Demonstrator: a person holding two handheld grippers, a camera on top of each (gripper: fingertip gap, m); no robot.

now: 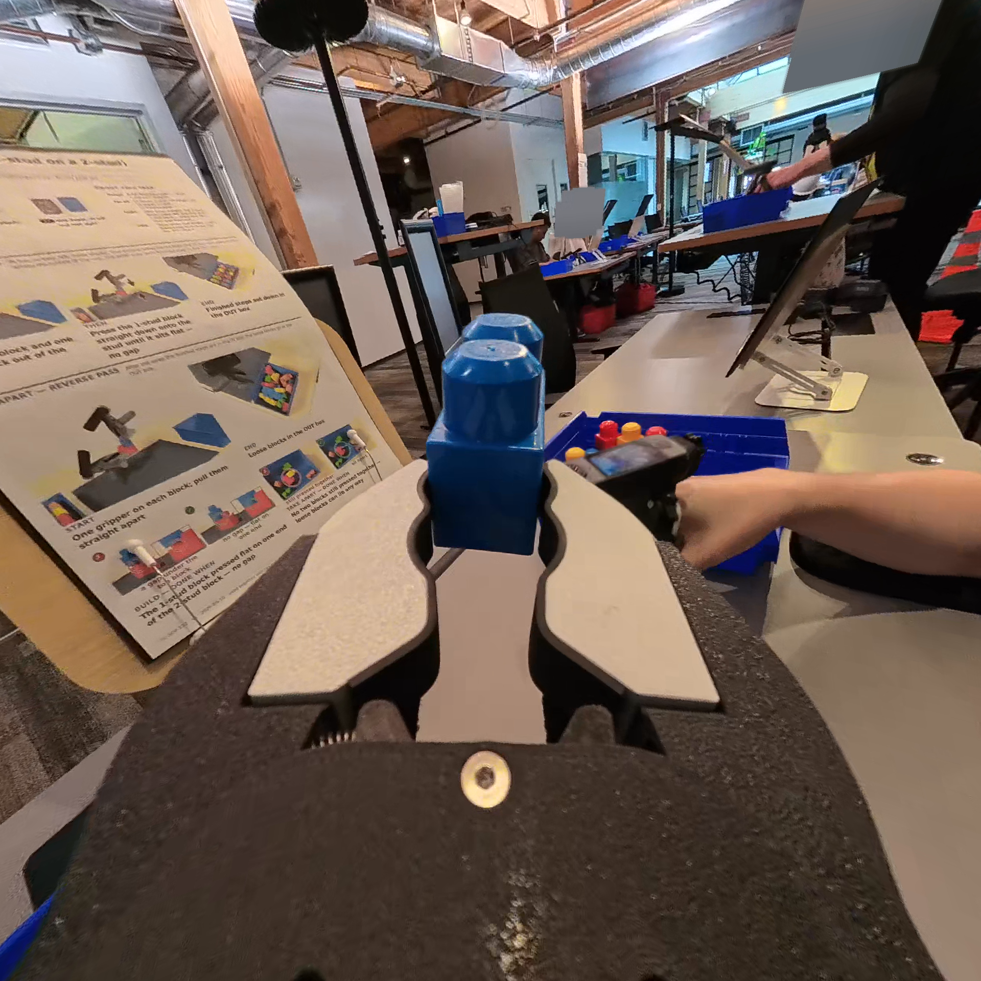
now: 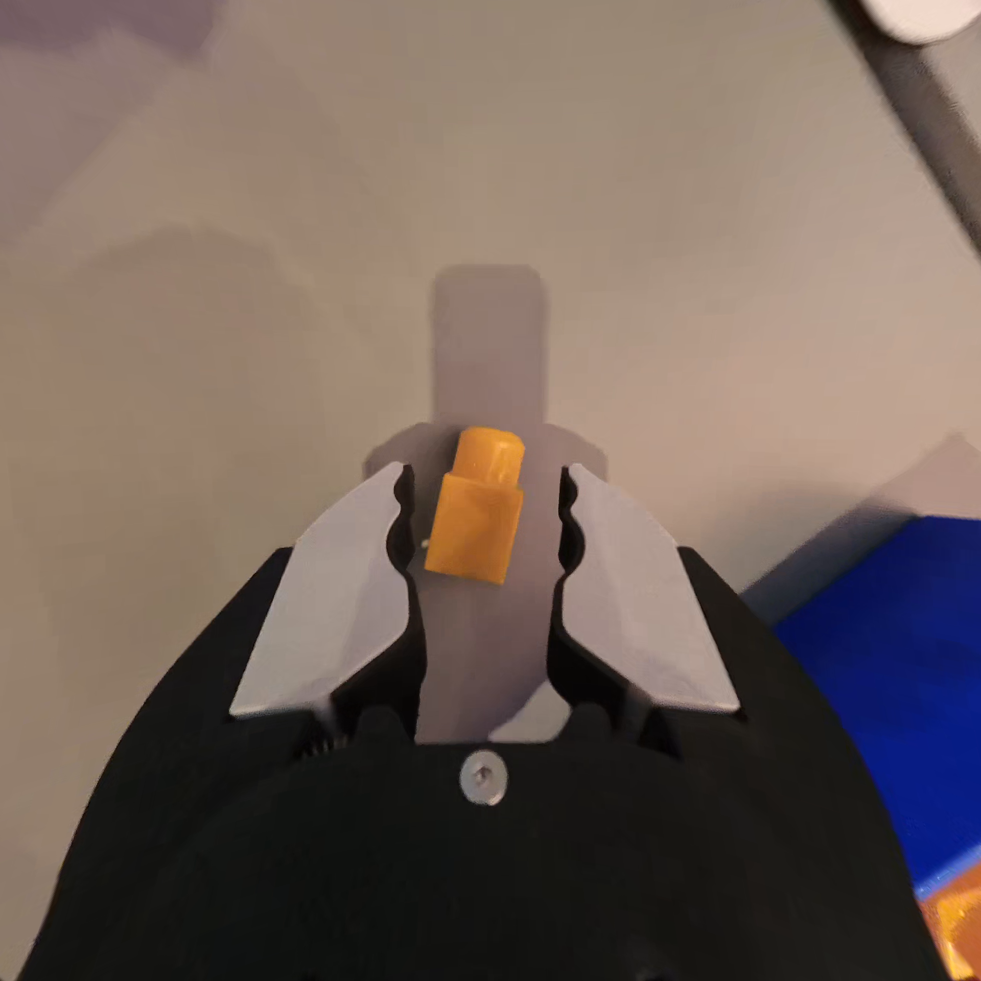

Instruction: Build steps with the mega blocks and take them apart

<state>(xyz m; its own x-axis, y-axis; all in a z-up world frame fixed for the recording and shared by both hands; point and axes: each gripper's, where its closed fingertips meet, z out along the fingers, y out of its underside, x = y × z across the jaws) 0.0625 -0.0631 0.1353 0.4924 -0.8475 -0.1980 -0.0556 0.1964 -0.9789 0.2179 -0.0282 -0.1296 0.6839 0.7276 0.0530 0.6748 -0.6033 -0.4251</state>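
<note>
Left gripper [image 1: 485, 504] is up off the grey table [image 1: 860, 690], both fingers clamped flat against the sides of a blue two-stud block [image 1: 484, 478], studs up, block upright and square between the fingertips. Air under the block, bare tabletop ahead of it and to the right. Left side is tighter: a slanted instruction board [image 1: 159, 403] stands close beside the left finger, and a thin black pole [image 1: 366, 212] rises just behind the block. Right of the block, a blue bin [image 1: 743, 451] sits on the table with red, orange and yellow blocks [image 1: 621, 432] inside; its near wall is partly hidden by the person's hand [image 1: 727, 520] holding the other gripper in front of it. A tilted screen on a stand [image 1: 801, 329] is farther back, well apart from the bin. Right gripper [image 2: 485, 515] points down at the table [image 2: 212, 265], jaws spread wider than the block below. An orange one-stud block [image 2: 475, 523] lies on its side in the gap, stud pointing away from the camera, sitting closer to the left finger; can't tell if it touches that finger, clear gap to the right finger. Bare table ahead and left of it. A blue bin corner [image 2: 892, 690] is to the right, near the right finger but apart from the orange block. View is slightly blurred.
</note>
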